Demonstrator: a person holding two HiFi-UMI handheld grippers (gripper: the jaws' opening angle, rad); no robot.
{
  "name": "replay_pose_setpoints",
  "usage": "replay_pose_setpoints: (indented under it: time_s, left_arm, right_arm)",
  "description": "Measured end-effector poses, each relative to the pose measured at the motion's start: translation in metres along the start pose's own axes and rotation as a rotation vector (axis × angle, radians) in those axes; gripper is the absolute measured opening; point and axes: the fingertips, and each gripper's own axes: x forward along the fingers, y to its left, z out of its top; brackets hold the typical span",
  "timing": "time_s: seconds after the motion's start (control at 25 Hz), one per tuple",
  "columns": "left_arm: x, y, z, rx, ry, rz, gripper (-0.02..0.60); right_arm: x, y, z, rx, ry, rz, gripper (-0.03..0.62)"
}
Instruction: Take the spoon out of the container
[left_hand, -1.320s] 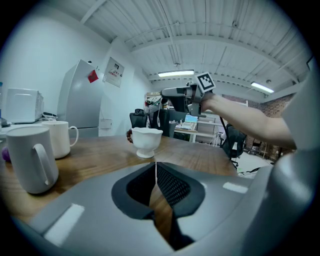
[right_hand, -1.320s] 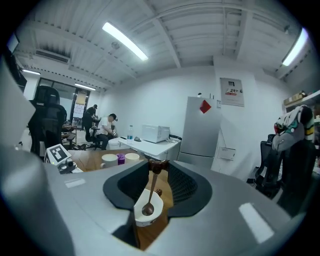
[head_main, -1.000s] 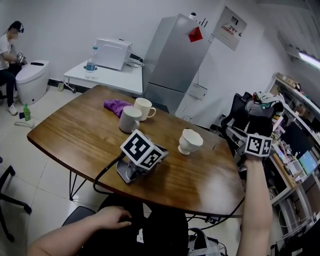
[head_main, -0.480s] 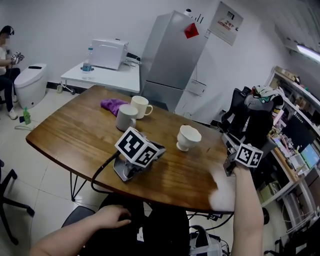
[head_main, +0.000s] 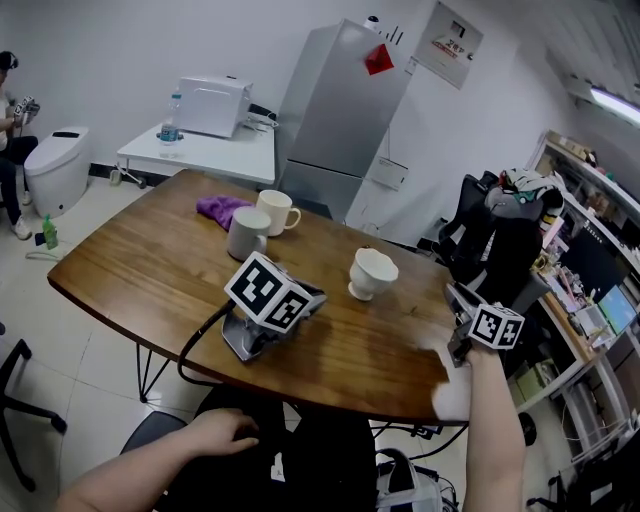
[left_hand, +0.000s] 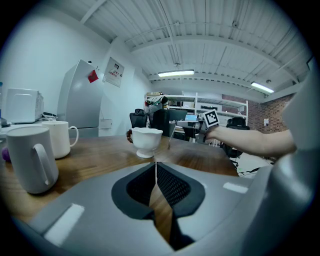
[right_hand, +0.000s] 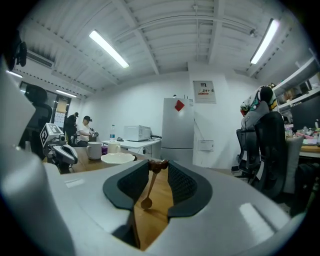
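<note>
My right gripper (right_hand: 159, 165) pinches the small brown wooden spoon (right_hand: 149, 187) by its handle, dangling it clear of the white cup (head_main: 372, 272); left gripper (left_hand: 156, 167) lies parked, closed empty.

Bright, even light; fisheye-warped edges.

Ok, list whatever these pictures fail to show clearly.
- Head view: the wooden spoon clamped in the right gripper is too small and blurred to find there.
- Head view: the jaws of the left gripper are hidden under its marker cube.
- Left gripper view: the insides of the footed cup, grey mug and white mug are hidden by their own walls.
</note>
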Motion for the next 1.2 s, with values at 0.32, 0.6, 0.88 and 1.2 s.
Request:
replay_pose_setpoints:
  time_s: [0.32, 0.6, 0.88, 1.2]
  left_arm:
    - [-0.001, 0.0, 0.001, 0.001, 0.0, -0.001, 0.012]
    - [-0.001, -0.002, 0.001, -0.001, 0.001, -0.001, 0.012]
    - [-0.001, -0.001, 0.001, 0.0, 0.0, -0.002, 0.012]
    - [0.0, -0.002, 0.001, 0.0, -0.001, -0.002, 0.012]
  right_arm:
    - [-0.02, 0.004, -0.048, -0.113, 0.178, 0.106, 0.121]
    - [-0.027, 0.008, -0.089, -0.238, 0.39, 0.169, 0.121]
    - [-0.028, 0.001, -0.107, -0.187, 0.503, 0.17, 0.12]
    - [-0.028, -0.011, -0.123, -0.154, 0.617, 0.127, 0.134]
